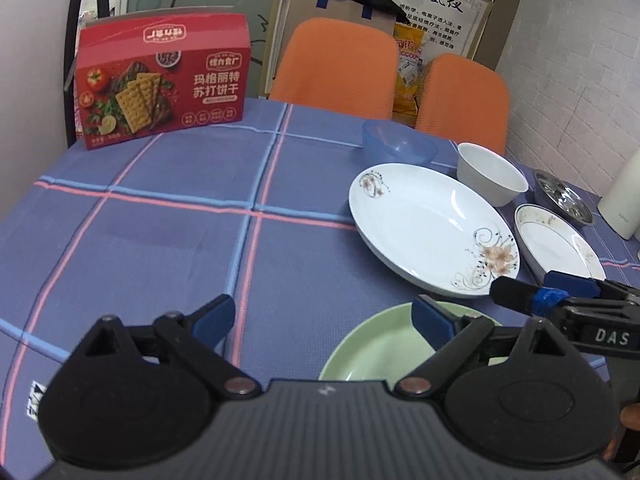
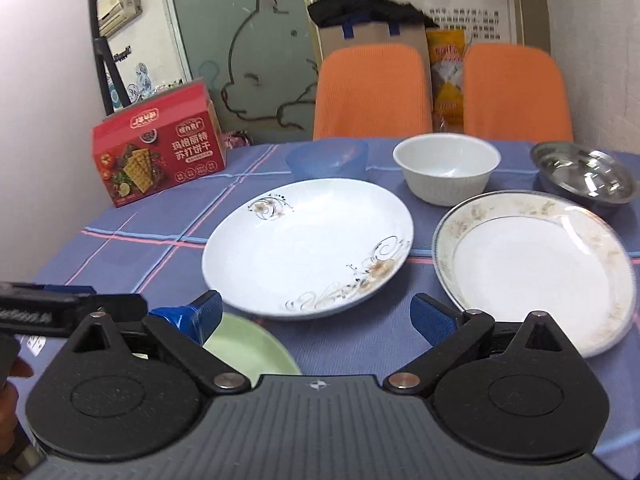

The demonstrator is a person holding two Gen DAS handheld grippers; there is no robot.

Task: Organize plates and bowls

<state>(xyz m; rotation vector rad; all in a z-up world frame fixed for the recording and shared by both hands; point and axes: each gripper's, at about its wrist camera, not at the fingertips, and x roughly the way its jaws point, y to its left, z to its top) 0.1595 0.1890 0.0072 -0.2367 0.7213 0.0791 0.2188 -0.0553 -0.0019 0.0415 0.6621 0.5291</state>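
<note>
Flowered plate (image 2: 308, 248) flat — both tongs (image 2: 316, 316) agape.

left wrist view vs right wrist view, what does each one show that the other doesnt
Only the left wrist view shows the cream jug at the table's right edge.

Only the right wrist view shows the wall air conditioner and the cat drawing on the glass.

Both show the floral plate, green plate, gold-rimmed plate, white bowl, blue bowl, steel bowl and cracker box. The left gripper and right gripper are both open.
</note>
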